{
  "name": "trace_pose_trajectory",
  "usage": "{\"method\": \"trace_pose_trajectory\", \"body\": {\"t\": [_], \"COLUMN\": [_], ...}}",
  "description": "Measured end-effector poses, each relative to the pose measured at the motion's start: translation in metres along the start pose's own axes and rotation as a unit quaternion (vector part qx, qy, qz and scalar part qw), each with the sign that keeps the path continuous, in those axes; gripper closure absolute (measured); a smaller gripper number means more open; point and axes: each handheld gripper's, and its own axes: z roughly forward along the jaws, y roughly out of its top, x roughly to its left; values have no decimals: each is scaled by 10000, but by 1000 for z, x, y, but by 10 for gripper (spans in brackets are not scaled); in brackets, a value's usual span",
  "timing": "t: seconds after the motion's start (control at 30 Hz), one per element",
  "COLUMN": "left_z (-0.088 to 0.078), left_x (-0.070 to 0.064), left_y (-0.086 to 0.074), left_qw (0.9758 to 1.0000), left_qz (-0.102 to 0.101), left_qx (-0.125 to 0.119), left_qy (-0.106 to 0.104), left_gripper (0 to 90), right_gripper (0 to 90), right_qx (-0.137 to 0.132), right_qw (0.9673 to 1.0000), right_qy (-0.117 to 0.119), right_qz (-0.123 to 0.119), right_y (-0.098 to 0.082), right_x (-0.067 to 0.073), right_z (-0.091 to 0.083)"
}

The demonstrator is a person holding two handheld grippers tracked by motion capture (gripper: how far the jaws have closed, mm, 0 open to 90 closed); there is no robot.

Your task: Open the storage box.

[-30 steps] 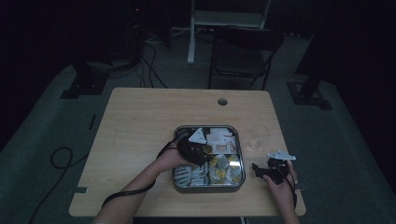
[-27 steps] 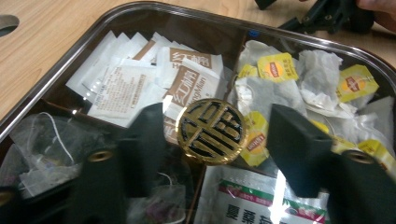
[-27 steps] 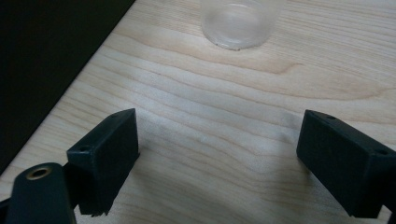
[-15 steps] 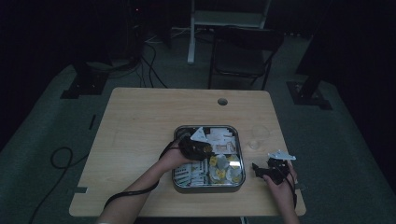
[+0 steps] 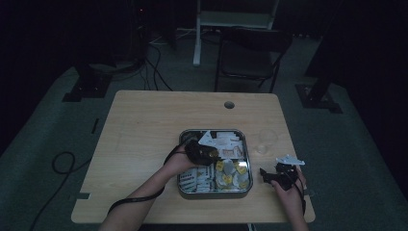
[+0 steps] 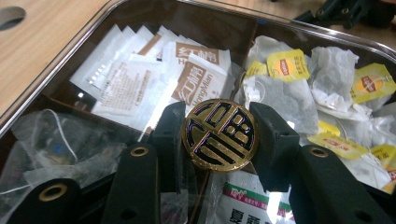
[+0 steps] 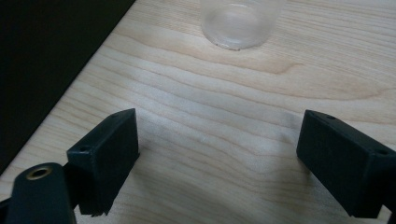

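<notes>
Looks like dim lab/studio to me: lone wooden table [image 5: 144, 139] on grey carpet [image 5: 43, 144], loose cables [image 5: 62, 161] across floor, black stand bases [image 5: 89, 86], folding chair [image 5: 250, 57] past table's far edge.

Colours in my tray and on my table

I see a round black-and-gold medallion [image 6: 220, 135] with a geometric gold line pattern, yellow-tagged grey tea bags [image 6: 289, 86], white sachets with brown labels [image 6: 187, 74], and pale wood-grain tabletop [image 7: 243, 116].

Wooden table [image 5: 144, 125]: tray [image 5: 246, 159], probably glass [image 5: 266, 140].
</notes>
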Motion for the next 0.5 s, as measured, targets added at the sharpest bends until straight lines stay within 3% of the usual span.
{"method": "trace_pose_trajectory", "body": {"t": [0.1, 0.5], "left_z": [-4, -26], "left_x": [-1, 7], "left_y": [3, 10], "left_qw": [10000, 9996], "left_qz": [58, -142], "left_qx": [25, -123], "left_qy": [9, 194], "left_gripper": [595, 595], "right_gripper": [123, 123], "right_qx": [-1, -4], "right_qw": [10000, 10000], "right_qy": [-1, -2], "right_qz": [-3, -10], "right_y": [0, 0], "right_x": [0, 0], "right_z": [0, 0]}}
